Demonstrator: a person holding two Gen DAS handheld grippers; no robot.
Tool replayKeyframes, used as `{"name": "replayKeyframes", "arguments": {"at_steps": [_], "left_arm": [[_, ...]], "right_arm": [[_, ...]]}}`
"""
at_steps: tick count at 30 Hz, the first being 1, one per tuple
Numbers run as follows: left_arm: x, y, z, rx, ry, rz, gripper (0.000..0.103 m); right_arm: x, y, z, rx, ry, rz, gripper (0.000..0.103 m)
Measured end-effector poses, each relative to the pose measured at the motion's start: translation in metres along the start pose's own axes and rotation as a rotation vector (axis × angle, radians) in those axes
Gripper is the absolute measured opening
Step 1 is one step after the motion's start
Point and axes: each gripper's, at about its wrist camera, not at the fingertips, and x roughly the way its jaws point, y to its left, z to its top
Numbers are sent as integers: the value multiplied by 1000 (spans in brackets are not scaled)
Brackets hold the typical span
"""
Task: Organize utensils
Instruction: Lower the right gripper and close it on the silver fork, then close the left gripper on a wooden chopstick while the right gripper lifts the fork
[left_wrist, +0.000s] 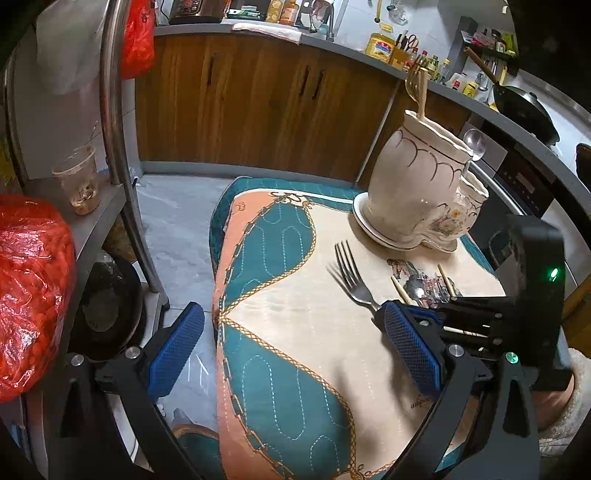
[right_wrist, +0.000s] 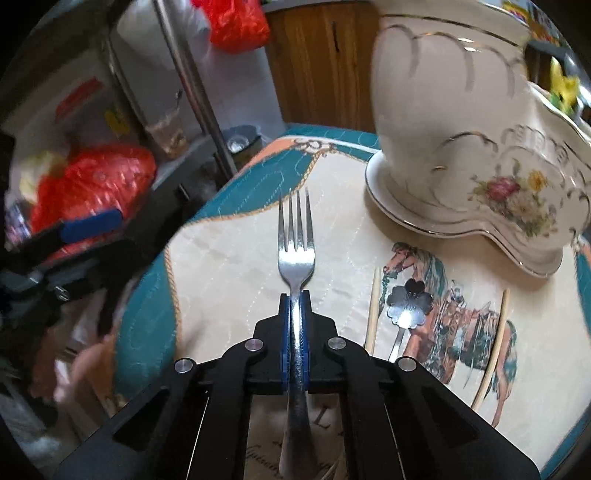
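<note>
My right gripper (right_wrist: 294, 295) is shut on a steel fork (right_wrist: 296, 243) at its neck, tines pointing away, just above the patterned cloth. The fork (left_wrist: 351, 275) and the right gripper (left_wrist: 384, 314) also show in the left wrist view. A white ceramic utensil holder (left_wrist: 417, 184) (right_wrist: 454, 122) stands at the far right, holding a gold fork (left_wrist: 415, 83), a chopstick and a spoon (left_wrist: 474, 144). A flower-shaped spoon (right_wrist: 409, 304) and two chopsticks (right_wrist: 372, 310) lie on the cloth. My left gripper (left_wrist: 291, 343) is open and empty, low over the cloth's left edge.
The cloth-covered table (left_wrist: 295, 332) drops to a tiled floor at left. A metal shelf (left_wrist: 92, 229) with red bags (left_wrist: 29, 288) and a plastic cup (left_wrist: 79, 181) stands left. Wooden cabinets (left_wrist: 258, 103) and a cluttered counter lie beyond.
</note>
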Motion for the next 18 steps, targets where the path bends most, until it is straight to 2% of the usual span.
{"name": "replayKeyframes", "arguments": {"at_steps": [7, 15, 18], "left_arm": [[4, -15, -1, 30, 19, -6, 96], [26, -59, -4, 103, 90, -41, 95], [39, -79, -6, 122, 131, -57, 91]], "right_arm": [[-45, -25, -5, 92, -114, 89, 6], [-95, -55, -16, 152, -238, 82, 6], [-109, -66, -20, 170, -272, 89, 6]]}}
